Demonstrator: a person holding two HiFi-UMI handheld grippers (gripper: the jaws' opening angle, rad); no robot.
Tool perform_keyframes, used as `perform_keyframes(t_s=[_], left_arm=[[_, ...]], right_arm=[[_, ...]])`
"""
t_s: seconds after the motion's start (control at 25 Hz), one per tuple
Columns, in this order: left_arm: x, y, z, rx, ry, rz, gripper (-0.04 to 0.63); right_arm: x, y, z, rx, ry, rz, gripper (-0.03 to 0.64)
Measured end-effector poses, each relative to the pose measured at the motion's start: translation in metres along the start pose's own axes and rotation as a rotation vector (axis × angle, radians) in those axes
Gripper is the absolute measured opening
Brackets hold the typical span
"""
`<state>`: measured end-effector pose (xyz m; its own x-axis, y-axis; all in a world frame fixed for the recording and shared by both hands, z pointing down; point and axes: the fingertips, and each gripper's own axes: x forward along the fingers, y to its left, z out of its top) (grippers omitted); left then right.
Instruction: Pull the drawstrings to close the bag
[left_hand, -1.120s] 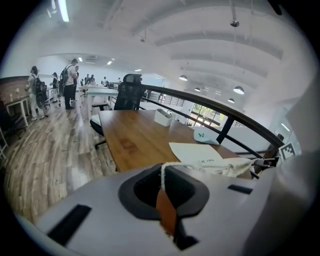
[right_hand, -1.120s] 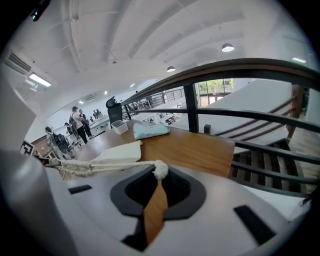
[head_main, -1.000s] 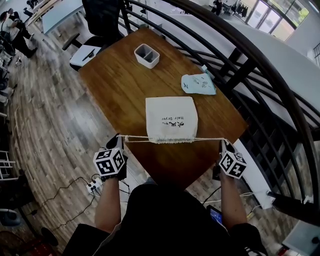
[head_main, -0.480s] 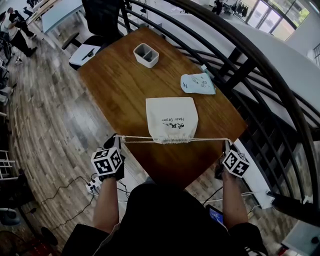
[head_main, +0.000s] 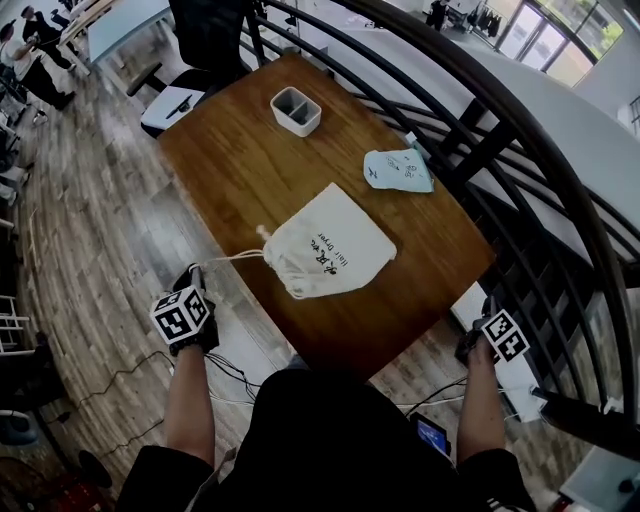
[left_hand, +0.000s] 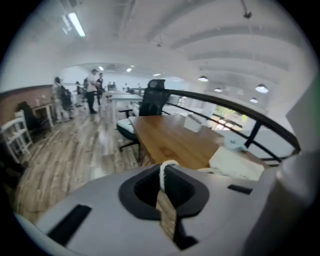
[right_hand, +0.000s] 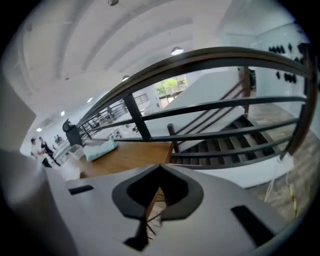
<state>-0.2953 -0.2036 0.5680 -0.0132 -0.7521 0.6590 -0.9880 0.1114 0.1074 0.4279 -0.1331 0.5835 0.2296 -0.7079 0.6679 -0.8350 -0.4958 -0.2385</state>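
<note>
The drawstring (head_main: 232, 258) is pinched in the closed left gripper (head_main: 194, 274) off the table's (head_main: 230, 150) near edge; the right gripper (head_main: 488, 312) is shut, empty. The bag (head_main: 328, 252), mid-table, is best cinched by a straight, steady pull.

Wooden table (head_main: 240, 170) on plank floor (head_main: 90, 230) beside black railing (head_main: 478, 152).

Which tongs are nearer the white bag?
Left. The left tongs sit just left of the bag, clamped on the drawstring; the right tongs hang shut and empty beyond the table edge.

"Hair Dryer" printed on cloth bag (head_main: 330, 250)
</note>
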Motion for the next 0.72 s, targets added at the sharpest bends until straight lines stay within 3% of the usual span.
perform_keyframes(t_s=[0.16, 0.24, 0.48, 0.72], left_arm=[[0.015, -0.072, -0.015, 0.123, 0.076, -0.264, 0.011], [0.017, -0.114, -0.026, 0.163, 0.097, -0.334, 0.012], [0.014, -0.148, -0.031, 0.264, 0.105, -0.387, 0.015], [0.011, -0.159, -0.034, 0.266, 0.106, -0.424, 0.043]], right_arm=[[0.001, 0.071, -0.010, -0.203, 0.022, 0.209, -0.004], [-0.001, 0.113, -0.027, -0.247, 0.034, 0.293, -0.003], [-0.005, 0.163, -0.041, -0.351, 0.055, 0.380, -0.005], [-0.006, 0.173, -0.043, -0.395, 0.056, 0.405, -0.005]])
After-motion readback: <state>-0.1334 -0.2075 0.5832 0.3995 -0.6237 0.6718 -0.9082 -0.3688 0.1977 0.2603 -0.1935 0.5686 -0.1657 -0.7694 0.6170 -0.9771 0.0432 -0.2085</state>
